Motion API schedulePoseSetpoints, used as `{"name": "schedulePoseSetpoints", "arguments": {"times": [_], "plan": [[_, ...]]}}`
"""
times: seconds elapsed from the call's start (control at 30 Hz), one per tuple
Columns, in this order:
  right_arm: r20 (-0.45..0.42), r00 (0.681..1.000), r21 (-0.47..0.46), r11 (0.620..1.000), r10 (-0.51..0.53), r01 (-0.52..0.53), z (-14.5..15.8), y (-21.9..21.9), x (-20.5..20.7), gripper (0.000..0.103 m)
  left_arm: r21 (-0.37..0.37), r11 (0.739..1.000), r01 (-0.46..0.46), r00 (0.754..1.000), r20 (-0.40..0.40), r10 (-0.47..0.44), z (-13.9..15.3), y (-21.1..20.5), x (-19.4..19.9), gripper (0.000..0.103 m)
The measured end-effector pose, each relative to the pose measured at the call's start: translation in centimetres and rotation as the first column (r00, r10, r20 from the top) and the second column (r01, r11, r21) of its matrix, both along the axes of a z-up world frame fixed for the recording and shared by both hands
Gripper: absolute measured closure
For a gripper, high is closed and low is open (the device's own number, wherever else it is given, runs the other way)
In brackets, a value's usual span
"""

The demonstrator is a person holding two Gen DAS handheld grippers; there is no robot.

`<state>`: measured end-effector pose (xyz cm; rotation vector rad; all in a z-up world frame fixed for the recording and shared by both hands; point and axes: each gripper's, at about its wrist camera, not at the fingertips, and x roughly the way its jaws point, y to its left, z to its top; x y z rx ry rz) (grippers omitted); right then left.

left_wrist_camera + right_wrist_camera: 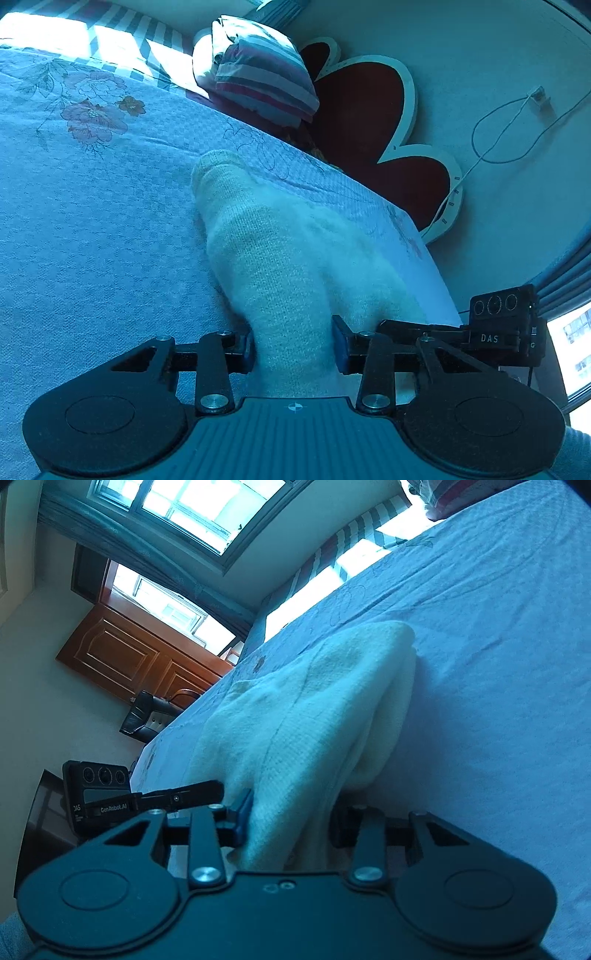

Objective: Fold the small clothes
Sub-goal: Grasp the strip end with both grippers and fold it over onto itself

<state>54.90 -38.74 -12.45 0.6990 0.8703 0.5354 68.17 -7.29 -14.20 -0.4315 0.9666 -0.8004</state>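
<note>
A cream knitted garment (280, 251) lies bunched on a blue flowered bedsheet (92, 221), close to the bed's edge. My left gripper (295, 349) is shut on the garment's near end, and the knit fills the gap between its blue pads. In the right wrist view the same garment (314, 701) rises in a fold from the sheet (498, 664) toward my right gripper (290, 823), which is shut on another part of the near edge. The two grippers sit side by side: the right one's black body (502, 332) shows in the left view, the left one's body (99, 794) in the right view.
A striped pillow bundle (258, 74) and a red flower-shaped headboard (369, 110) stand at the bed's far end. A cable (498, 140) hangs on the wall. Beside the bed are a wooden cabinet (140, 657), a black chair (151, 716) and windows (192, 506).
</note>
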Motion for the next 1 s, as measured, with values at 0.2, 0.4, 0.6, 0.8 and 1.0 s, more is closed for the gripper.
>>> {"name": "schedulePoseSetpoints", "arguments": {"times": [0.2, 0.4, 0.6, 0.8, 1.0], "plan": [[0.044, 0.999, -0.055, 0.998, -0.018, 0.021, 1.5, 0.9, -1.4, 0.073, 0.076, 0.997, -0.002, 0.998, 0.07, -0.003, 1.9, -0.5, -0.9, 0.068], [0.108, 0.994, -0.085, 0.996, -0.014, 0.023, 4.7, 1.8, -2.6, 0.074, 0.078, 0.997, -0.014, 0.986, 0.164, 0.001, 5.9, 0.3, -2.7, 0.068], [0.198, 0.98, -0.101, 0.994, -0.014, 0.034, 9.4, 2.9, -4.8, 0.074, 0.04, 0.999, -0.015, 0.969, 0.248, 0.005, 10.9, 1.9, -5.3, 0.068], [0.298, 0.954, -0.138, 0.99, 0.014, 0.029, 15.3, 5.3, -8.3, 0.074, 0.016, 1.0, -0.004, 0.941, 0.339, -0.002, 16.6, 4.7, -9.4, 0.068], [0.395, 0.917, -0.167, 0.986, 0.051, 0.018, 20.1, 9.4, -12.0, 0.074, 0.003, 1.0, -0.008, 0.906, 0.424, 0.006, 21.4, 9.2, -14.3, 0.068]]}}
